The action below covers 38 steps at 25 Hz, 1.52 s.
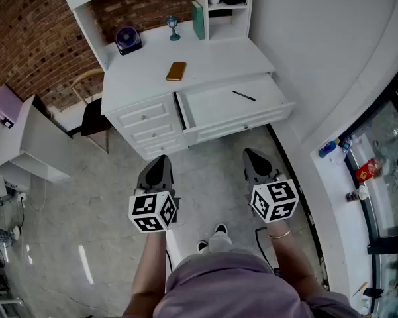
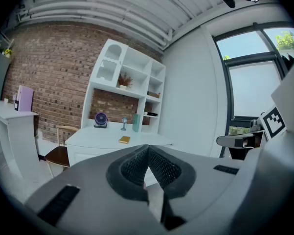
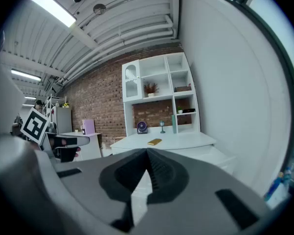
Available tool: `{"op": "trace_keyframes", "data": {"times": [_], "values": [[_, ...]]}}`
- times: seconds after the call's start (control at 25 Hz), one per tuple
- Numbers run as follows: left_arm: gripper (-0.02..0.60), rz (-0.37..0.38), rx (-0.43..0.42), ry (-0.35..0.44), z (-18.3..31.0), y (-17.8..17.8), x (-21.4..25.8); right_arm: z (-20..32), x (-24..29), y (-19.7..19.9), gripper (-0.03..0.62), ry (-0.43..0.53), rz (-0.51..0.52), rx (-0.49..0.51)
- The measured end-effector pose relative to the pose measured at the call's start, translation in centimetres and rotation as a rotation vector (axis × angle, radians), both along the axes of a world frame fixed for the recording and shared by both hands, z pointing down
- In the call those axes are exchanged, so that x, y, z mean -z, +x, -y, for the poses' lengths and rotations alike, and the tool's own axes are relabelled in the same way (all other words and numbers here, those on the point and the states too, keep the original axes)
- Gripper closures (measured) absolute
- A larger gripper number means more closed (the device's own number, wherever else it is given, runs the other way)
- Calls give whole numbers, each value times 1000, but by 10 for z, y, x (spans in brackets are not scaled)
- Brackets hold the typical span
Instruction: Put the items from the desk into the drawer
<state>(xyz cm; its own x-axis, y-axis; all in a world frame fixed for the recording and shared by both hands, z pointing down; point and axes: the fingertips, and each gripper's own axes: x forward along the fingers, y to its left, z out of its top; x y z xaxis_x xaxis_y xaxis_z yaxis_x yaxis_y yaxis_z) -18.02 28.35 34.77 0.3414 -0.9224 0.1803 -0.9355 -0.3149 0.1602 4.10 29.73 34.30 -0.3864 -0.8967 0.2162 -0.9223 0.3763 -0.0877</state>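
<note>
Head view, looking steeply down: a person stands on a pale floor facing a white desk (image 1: 215,59) that backs onto a brick wall at the far side of the room. The person holds a tool in each hand, and both point forward at the desk from well short of it.

The left gripper (image 1: 161,159) is clenched, its dark jaws pressed tip to tip with nothing between them. The right gripper (image 1: 252,154) is clenched the same way and is also empty. Each gripper view confirms this: the ridged pads meet at the tips, and only the floor shows below them.

A wide drawer (image 1: 218,108) under the right half of the desk is pulled out toward the person. A thin dark pen (image 1: 244,96) lies inside it, toward its right side.

A flat amber item (image 1: 176,71) lies alone near the middle of the desk top. Farther back, near the wall, stand a small purple fan (image 1: 128,40) at the left, a little blue goblet (image 1: 173,28) to its right, and an upright teal book (image 1: 198,20) further right, beside the shelf unit that rises from the desk.

Three closed drawers sit under the left half of the desk. A chair (image 1: 93,116) with a dark seat stands to the left of the desk. A white side table (image 1: 36,141) is at the far left of the scene.
</note>
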Motion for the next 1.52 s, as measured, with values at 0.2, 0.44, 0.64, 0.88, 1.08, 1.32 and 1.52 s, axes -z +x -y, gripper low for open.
{"op": "trace_keyframes", "data": {"times": [0.2,0.44,0.64,0.88,1.08,1.32,1.52], "values": [[583,9,-5,-2,6,5,1,4,1,5,591,3,12,-5],[583,17,-25,6,11,21,-3,5,-10,4,591,-12,20,34],[581,25,-23,7,19,27,-4,12,-7,2,591,20,1,59],[488,35,-13,-14,29,36,-10,26,-11,11,589,8,13,72],[396,29,-10,-19,41,36,-11,32,-15,13,589,-6,24,81],[317,7,-1,-28,60,39,-10,39,-17,22,589,-13,39,77],[233,20,-11,-19,87,43,-9,55,-19,27,589,-24,49,66]]}}
